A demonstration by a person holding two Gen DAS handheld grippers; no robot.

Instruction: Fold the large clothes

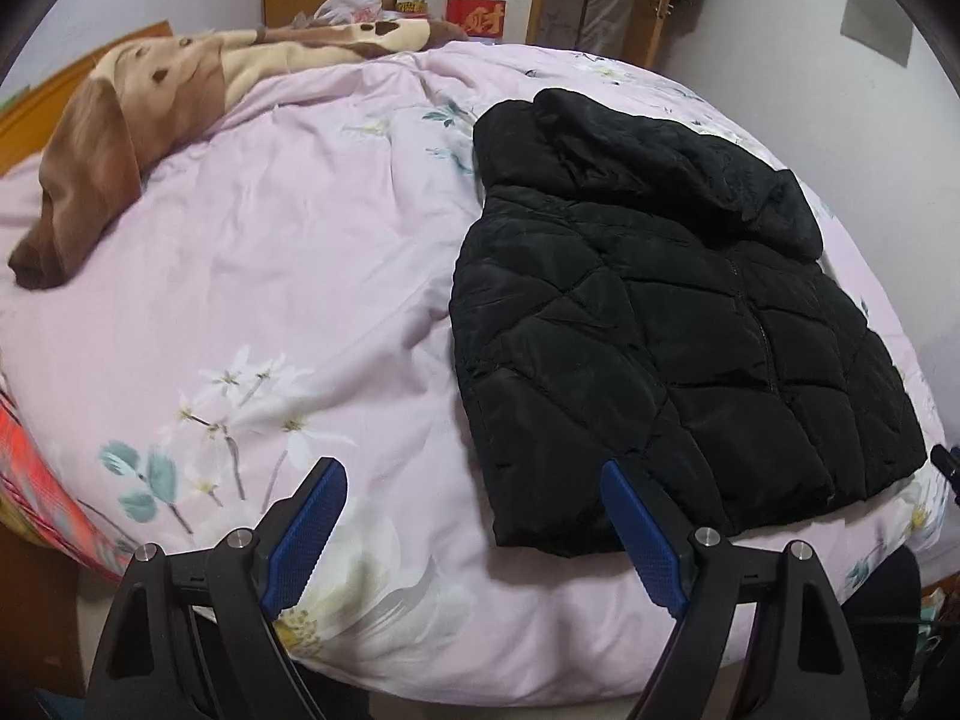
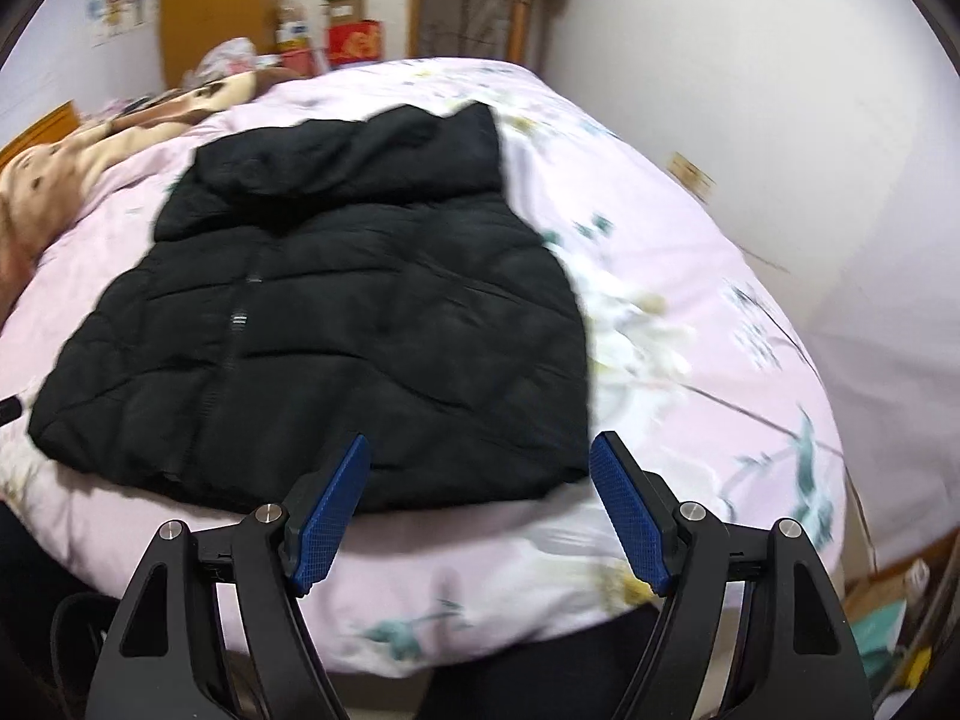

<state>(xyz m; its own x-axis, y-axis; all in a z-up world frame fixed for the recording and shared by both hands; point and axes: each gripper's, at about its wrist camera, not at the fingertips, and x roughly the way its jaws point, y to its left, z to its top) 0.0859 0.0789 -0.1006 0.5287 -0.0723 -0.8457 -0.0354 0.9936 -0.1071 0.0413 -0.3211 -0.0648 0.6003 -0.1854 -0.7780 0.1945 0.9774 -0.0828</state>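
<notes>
A black quilted puffer jacket (image 1: 672, 336) lies flat on the pink floral bed cover (image 1: 288, 276), sleeves tucked in, hood at the far end and hem towards me. In the left wrist view my left gripper (image 1: 474, 483) hangs open above the cover, just off the jacket's near left hem corner, nothing between its blue pads. The right wrist view is slightly blurred and shows the same jacket (image 2: 336, 324) with my right gripper (image 2: 480, 456) open above its near right hem corner, pads touching nothing.
A brown and cream blanket (image 1: 138, 102) is bunched along the far left of the bed by the wooden headboard. Red boxes (image 1: 477, 15) and bags stand beyond the bed near a wooden door. A white wall (image 2: 780, 120) runs close along the bed's right side.
</notes>
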